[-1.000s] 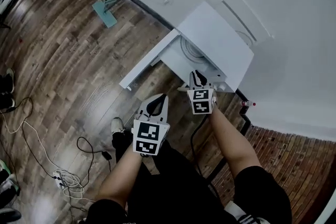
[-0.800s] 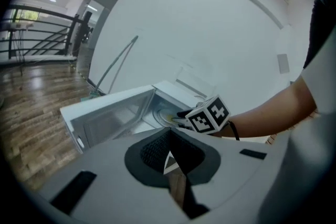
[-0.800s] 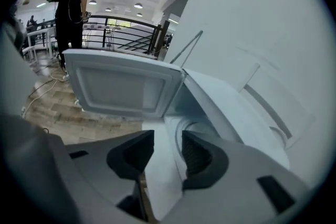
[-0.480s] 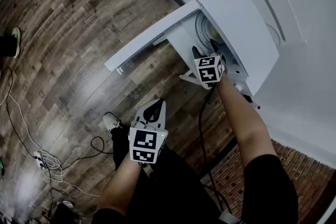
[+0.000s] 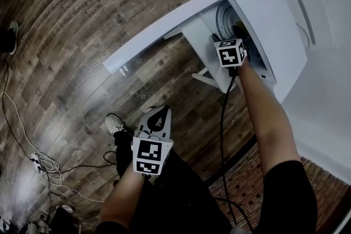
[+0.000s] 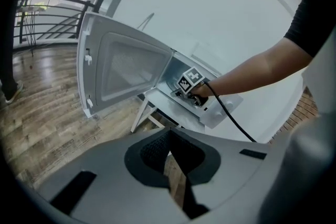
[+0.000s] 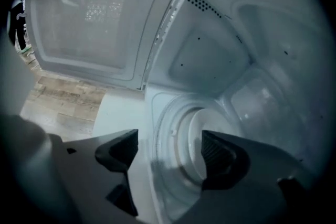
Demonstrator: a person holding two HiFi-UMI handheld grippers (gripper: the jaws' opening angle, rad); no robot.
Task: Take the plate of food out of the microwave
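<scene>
The plate lies flat on the round glass turntable inside the microwave. It looks white and pale, and whatever it carries cannot be made out. The right claw reaches into the cavity with its jaws spread wide. The plate's near rim shows in the gap between them, and the right-hand jaw overlaps the plate in the right gripper view, though it cannot be judged whether the two touch. The microwave door stands swung fully open to the left, its mesh window facing the cavity. The microwave sits on a white bench with slim legs, set against a white wall. A black cable trails from the right claw down along the forearm. The left claw is held low and well apart from the microwave, over the wooden floor — its jaws pressed together at the tips, with nothing between them.
</scene>
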